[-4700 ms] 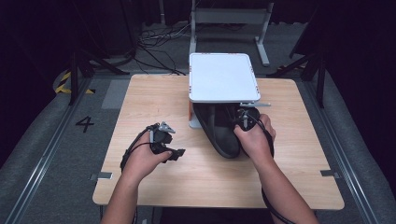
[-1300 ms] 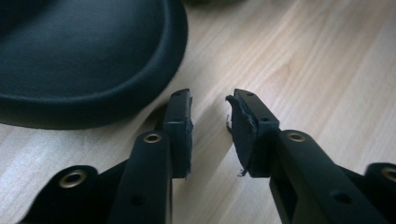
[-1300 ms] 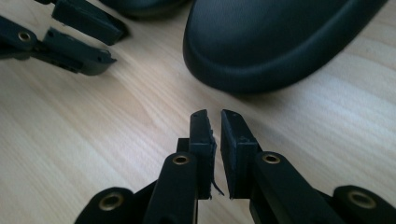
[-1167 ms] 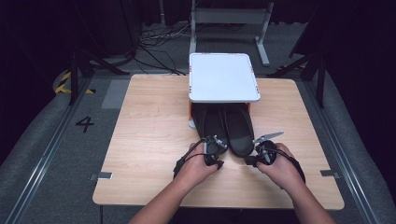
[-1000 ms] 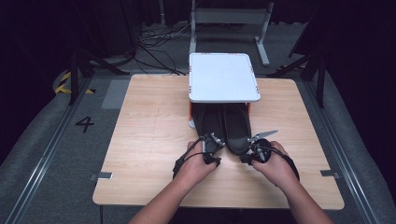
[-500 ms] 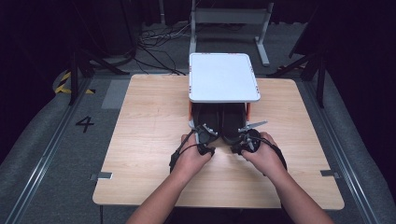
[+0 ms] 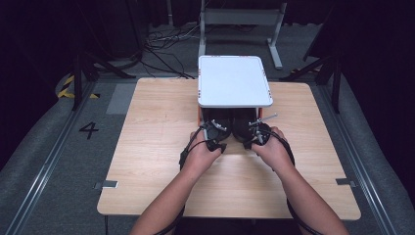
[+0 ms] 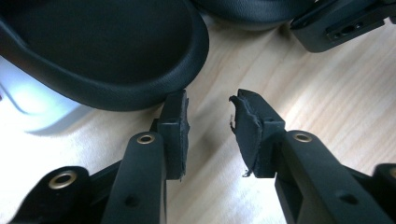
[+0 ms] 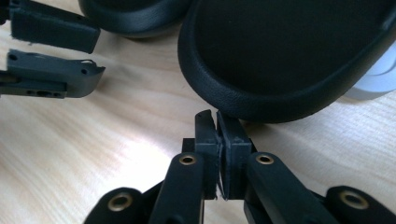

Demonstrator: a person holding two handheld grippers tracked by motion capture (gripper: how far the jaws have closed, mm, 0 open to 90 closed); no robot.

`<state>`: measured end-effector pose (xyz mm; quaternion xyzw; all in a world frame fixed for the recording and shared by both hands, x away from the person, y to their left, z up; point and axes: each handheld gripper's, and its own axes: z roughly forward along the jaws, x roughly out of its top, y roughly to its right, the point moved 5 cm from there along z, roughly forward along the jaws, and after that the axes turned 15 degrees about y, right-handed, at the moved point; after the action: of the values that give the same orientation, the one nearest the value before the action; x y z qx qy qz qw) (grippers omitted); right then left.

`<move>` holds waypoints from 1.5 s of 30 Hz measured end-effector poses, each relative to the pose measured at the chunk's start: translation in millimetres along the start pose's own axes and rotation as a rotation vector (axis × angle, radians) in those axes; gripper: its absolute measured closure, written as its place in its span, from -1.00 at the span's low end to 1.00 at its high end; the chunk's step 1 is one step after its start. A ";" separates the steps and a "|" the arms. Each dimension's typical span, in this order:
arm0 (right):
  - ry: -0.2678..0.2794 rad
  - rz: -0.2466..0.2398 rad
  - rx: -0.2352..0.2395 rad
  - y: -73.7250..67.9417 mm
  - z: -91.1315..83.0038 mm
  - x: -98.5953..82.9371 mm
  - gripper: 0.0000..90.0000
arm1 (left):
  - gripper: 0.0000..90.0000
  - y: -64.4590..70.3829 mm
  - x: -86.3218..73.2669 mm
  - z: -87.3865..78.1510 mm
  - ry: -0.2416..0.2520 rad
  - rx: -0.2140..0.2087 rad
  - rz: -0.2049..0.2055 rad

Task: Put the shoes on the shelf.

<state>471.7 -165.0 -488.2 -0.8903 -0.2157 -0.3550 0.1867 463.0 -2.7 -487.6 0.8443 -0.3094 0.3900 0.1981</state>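
Observation:
Two black shoes lie side by side, toes under a white shelf (image 7: 234,81), heels sticking out: the left shoe (image 7: 220,120) and the right shoe (image 7: 243,125). My left gripper (image 7: 216,137) is at the left shoe's heel (image 8: 102,51), open, with bare wood between its pads; its left pad (image 8: 173,122) touches the heel rim. My right gripper (image 7: 254,136) is shut with nothing between the pads, its tips (image 9: 217,121) against the right shoe's heel (image 9: 289,56). Each gripper view also shows the other shoe (image 8: 252,9) (image 9: 130,14) and the other gripper (image 8: 341,23) (image 9: 51,51).
The shelf stands at the far middle of the wooden table (image 7: 147,127). Its legs (image 7: 199,115) flank the shoes. Both forearms reach in from the near edge. Dark floor with cables (image 7: 161,44) and a metal stand (image 7: 240,19) lies beyond the table.
Both hands moved away from me toward the shelf, and the two shoes slid farther under it. The right gripper, seen at the right shoe earlier, is now behind its heel.

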 end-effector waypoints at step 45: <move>0.433 -0.010 0.072 43.4 -129.1 4.8 -0.10 | -0.30 -20.2 -14.9 -138.9 0.173 0.046 0.082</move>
<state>426.0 -262.7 -404.9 -0.7849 -0.1875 -0.5311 0.2583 394.7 97.5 -415.3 0.7984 -0.3166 0.4763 0.1885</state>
